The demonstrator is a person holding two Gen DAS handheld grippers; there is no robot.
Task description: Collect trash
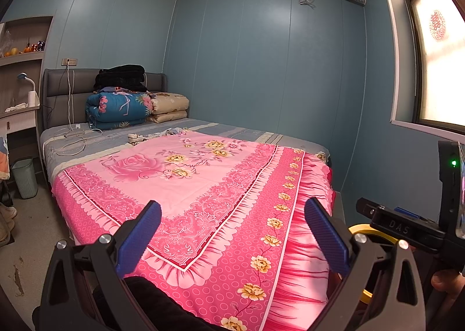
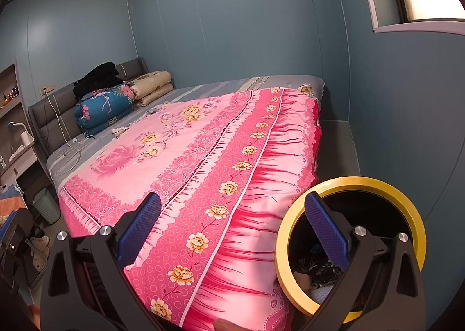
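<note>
My left gripper (image 1: 232, 232) is released, its blue fingers (image 1: 139, 238) spread wide over the pink quilt (image 1: 203, 185) at the foot of the bed (image 1: 87, 142). My right gripper (image 2: 232, 232) is also released and holds nothing; its right finger (image 2: 325, 229) stands in front of a bin with a yellow rim (image 2: 343, 183), just beside the quilt's edge. Inside the bin I see some dark and pale scraps (image 2: 316, 273) (what they are, I cannot tell). Both grippers point toward the headboard. A small pale item (image 1: 136, 138) lies on the bed past the quilt. A green bin (image 1: 24, 177) stands on the floor left of the bed; its content is hidden.
</note>
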